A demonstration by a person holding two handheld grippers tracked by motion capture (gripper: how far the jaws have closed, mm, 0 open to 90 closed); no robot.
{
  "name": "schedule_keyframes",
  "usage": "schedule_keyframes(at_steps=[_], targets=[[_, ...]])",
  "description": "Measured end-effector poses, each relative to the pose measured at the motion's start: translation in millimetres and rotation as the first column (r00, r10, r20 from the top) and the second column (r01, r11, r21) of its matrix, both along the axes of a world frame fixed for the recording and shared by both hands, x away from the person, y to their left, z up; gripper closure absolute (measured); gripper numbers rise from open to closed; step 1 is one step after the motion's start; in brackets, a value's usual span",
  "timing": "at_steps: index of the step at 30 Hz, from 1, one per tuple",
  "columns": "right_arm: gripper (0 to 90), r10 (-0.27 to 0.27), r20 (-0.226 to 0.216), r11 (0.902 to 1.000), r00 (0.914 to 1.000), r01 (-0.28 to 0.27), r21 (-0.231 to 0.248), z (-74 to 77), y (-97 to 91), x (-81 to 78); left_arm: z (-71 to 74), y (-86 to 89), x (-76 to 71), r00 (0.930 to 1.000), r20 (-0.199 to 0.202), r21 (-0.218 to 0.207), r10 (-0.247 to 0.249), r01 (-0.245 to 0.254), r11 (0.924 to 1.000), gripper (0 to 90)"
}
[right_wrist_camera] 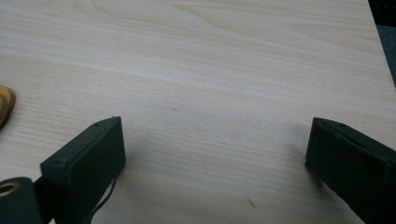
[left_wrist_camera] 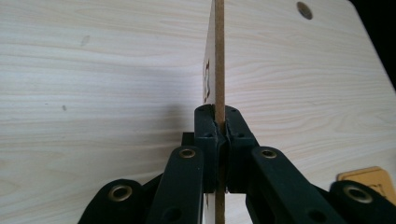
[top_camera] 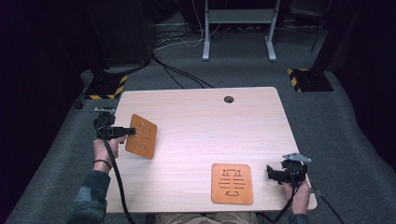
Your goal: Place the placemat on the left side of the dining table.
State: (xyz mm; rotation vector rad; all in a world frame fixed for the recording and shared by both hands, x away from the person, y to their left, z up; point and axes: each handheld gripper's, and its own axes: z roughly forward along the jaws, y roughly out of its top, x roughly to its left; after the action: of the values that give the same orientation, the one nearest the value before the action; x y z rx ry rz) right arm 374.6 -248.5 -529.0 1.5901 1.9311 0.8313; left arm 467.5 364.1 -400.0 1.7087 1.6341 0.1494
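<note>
Pale table (top_camera: 196,126); left hand-held gripper (top_camera: 133,131) clamps tilted panel (top_camera: 141,136).

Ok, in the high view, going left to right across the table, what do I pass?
Left hand-held gripper, shut on the edge of the lifted orange-brown board → round cable hole at the far edge of the table → second board lying flat near the front → right hand-held gripper, jaws open.
</note>
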Motion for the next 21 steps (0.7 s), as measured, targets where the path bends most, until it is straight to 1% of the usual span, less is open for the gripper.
schedule_keyframes(at_steps=[2, 3, 4, 7, 9, 10, 13, 15, 16, 18, 20, 21], targets=[[3.9, 0.0, 0.0, 1.0, 1.0, 0.0, 0.0, 0.0, 0.1, 0.0, -1.8, 2.0, 2.3, 0.9999, -0.011, 0.023, -0.001, 0.001, 0.9997, 86.1], [3.9, 0.0, 0.0, 1.0, 1.0, 0.0, 0.0, 0.0, 0.0, 0.0, -3.1, 3.2, 3.4, 1.0, -0.009, 0.026, 0.003, -0.003, 0.9997, 86.1], [3.9, 0.0, 0.0, 1.0, 1.0, 0.0, 0.0, 0.0, 0.0, 0.0, -3.4, 3.7, 3.9, 0.9997, -0.021, 0.008, 0.014, -0.014, 0.9999, 86.1], [3.9, 0.0, 0.0, 1.0, 1.0, 0.0, 0.0, 0.0, 0.0, 0.0, -5.5, 7.1, 7.4, 0.9997, -0.017, 0.014, 0.015, -0.014, 0.9998, 85.9], [4.0, -0.001, 0.0, 1.0, 1.0, 0.001, 0.0, 0.0, 0.1, 0.0, -6.5, 7.6, 9.5, 0.9992, -0.024, 0.02, 0.031, -0.03, 0.9993, 85.2], [3.9, -0.001, 0.0, 1.0, 1.0, 0.001, 0.0, 0.0, 0.1, -0.1, -6.8, 8.6, 10.4, 0.9992, -0.03, 0.027, 0.027, -0.026, 0.9993, 84.9], [3.9, -0.001, 0.0, 1.0, 1.0, 0.001, 0.0, 0.0, 0.1, 0.0, -8.8, 10.3, 14.2, 0.9987, -0.036, 0.048, 0.037, -0.035, 0.9982, 83.7], [3.9, -0.001, 0.0, 1.0, 1.0, 0.001, 0.0, 0.0, 0.1, -0.1, -9.6, 10.5, 17.7, 0.9983, -0.046, 0.085, 0.035, -0.031, 0.9959, 81.9], [3.9, -0.001, 0.0, 1.0, 1.0, 0.001, 0.0, 0.0, 0.1, 0.0, -10.5, 11.3, 20.0, 0.9984, -0.045, 0.09, 0.034, -0.029, 0.9955, 81.4], [3.9, -0.001, 0.0, 1.0, 1.0, 0.001, 0.0, 0.0, 0.1, 0.0, -12.1, 11.4, 23.3, 0.9973, -0.057, 0.086, 0.046, -0.041, 0.9954, 81.1], [3.9, -0.001, 0.0, 1.0, 1.0, 0.001, 0.0, 0.0, 0.1, -0.1, -13.3, 13.0, 26.3, 0.9982, -0.053, 0.095, 0.027, -0.022, 0.9952, 80.9], [3.9, -0.001, 0.0, 1.0, 1.0, 0.001, 0.0, 0.0, 0.1, 0.0, -13.9, 12.1, 27.3, 0.9979, -0.051, 0.099, 0.038, -0.033, 0.9945, 80.7]])
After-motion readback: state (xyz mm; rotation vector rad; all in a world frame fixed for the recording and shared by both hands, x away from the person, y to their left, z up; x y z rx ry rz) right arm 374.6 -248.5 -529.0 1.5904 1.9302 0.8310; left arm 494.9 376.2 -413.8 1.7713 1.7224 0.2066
